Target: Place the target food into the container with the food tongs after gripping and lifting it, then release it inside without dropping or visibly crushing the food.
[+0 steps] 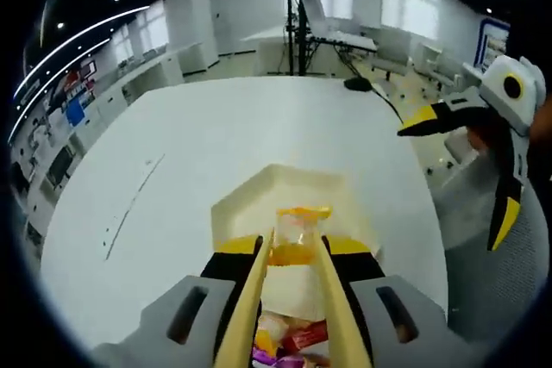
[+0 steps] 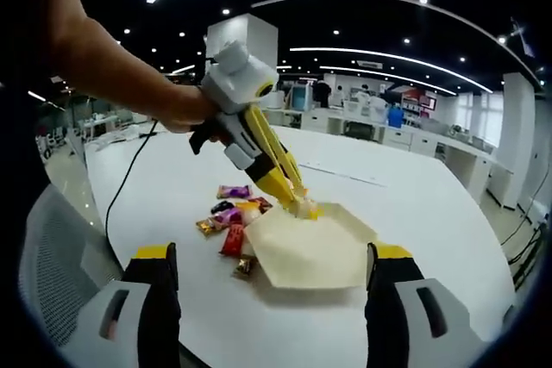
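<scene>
Nearest, left claw [image 1: 293,252]: grey jaws at the bottom of the left gripper view, pressed on wooden food tongs [image 1: 250,299]; also in the right gripper view [image 2: 297,200], coming from a person's hand [image 2: 185,109].
Worktop [image 1: 172,178]: large, white, round-edged, bare apart from the container and snack pile.
Container [image 2: 310,252]: pale, angular, shallow tray; sits just beside the snack pile.
Right claw [image 2: 272,286]: jaws spread wide, holding nothing, low and near the tray's edge; seen at the right of the left gripper view [image 1: 470,148].
Snack pile [image 2: 228,221]: wrapped sweets in red, purple and gold, on the worktop beside the tray.
Target food [image 1: 297,234]: small clear-and-yellow piece pinched between the tong tips, over the tray's far side; contact with the tray floor cannot be told.
Step in hand, judged: lowering and release; best done by bringing the tips close to the tray floor, easing pressure slowly, keeping the tongs level.
</scene>
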Tool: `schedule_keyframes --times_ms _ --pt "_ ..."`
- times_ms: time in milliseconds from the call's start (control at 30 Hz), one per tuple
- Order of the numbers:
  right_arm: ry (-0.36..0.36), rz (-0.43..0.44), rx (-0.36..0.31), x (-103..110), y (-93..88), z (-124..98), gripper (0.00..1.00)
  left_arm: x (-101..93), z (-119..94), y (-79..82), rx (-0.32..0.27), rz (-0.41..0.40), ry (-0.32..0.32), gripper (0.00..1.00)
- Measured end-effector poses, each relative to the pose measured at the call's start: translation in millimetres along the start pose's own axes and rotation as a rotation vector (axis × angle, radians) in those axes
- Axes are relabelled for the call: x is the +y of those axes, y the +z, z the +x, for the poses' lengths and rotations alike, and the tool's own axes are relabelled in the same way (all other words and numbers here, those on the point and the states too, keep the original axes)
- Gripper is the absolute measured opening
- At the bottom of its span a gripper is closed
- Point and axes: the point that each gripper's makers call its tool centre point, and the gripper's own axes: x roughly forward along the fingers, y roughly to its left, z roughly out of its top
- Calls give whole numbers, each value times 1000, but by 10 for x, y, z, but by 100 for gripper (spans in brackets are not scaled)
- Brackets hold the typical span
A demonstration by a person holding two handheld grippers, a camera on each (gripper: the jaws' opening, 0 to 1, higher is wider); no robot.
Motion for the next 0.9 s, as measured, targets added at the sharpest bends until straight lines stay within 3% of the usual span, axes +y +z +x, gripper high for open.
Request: schedule_keyframes --times_ms 267,433,500,567,700,900 --pt "13 -3 5 25 -6 10 88 27 -127 129 -50 -23 7 24" --pt "19 12 3 22 -3 12 90 62 -353 220 -104 -12 53 24" --pt "22 10 3 28 -2 11 90 44 -426 222 -115 -36 41 24" --pt "24 15 -3 28 8 8 91 61 -522 194 -113 -26 61 25" --pt "15 85 -4 -59 -9 -1 93 64 -756 169 -150 -86 91 25" --pt "53 52 -9 70 16 21 93 -31 -1092 -46 -147 -89 146 25"
